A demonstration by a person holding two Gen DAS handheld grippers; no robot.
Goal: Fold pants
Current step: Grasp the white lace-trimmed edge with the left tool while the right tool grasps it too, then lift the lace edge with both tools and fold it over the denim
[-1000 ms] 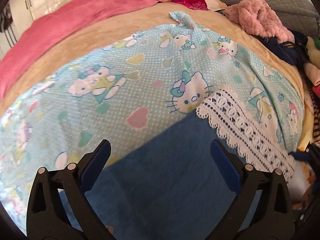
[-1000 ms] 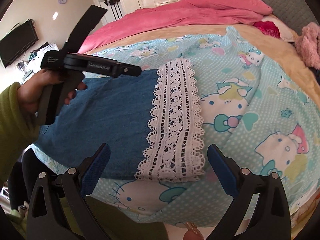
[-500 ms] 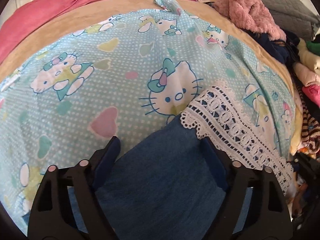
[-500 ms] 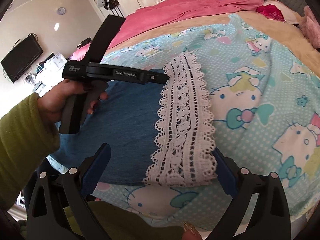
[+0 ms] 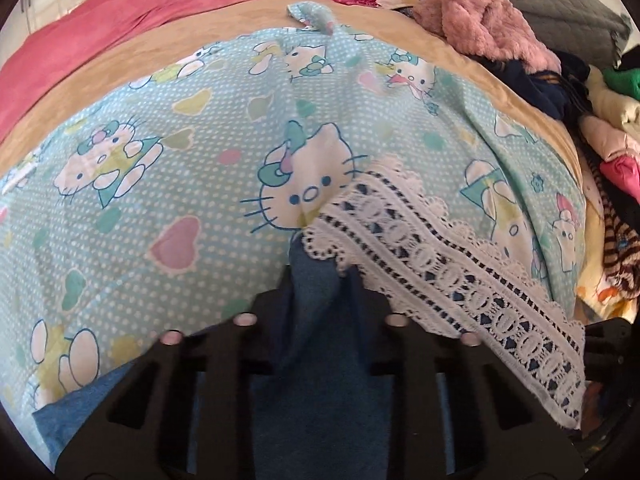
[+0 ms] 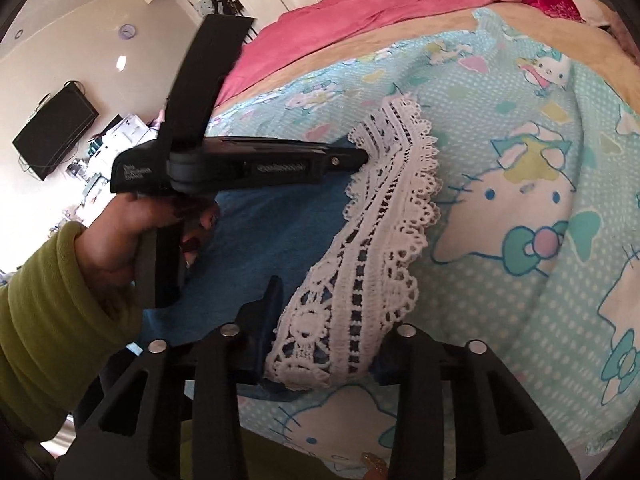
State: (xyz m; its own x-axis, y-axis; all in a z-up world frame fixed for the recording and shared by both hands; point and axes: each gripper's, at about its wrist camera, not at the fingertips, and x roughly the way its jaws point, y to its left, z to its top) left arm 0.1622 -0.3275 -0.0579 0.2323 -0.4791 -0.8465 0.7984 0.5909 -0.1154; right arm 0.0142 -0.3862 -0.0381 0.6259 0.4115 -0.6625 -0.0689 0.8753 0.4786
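Note:
The pants are blue denim [image 5: 320, 392] with a white lace hem band [image 5: 432, 256], lying on a Hello Kitty sheet [image 5: 168, 168]. My left gripper [image 5: 318, 280] is shut on a pinch of denim beside the far end of the lace. In the right wrist view the left gripper [image 6: 360, 156] reaches in from the left, its tip at the lace [image 6: 396, 184]. My right gripper [image 6: 324, 344] is shut on the near end of the lace band, with denim [image 6: 256, 240] just left of it. The lace is lifted and bent between the two grips.
A pink blanket [image 5: 132, 12] and tan cover [image 5: 120, 68] lie at the back of the bed. A pile of clothes [image 5: 600, 112] with a pink fluffy item [image 5: 488, 28] sits at the right. A TV [image 6: 56, 132] hangs on the left wall.
Both grippers were open above the pants and have closed on them. The left moved forward to the lace's far corner. The lace band is now raised and buckled.

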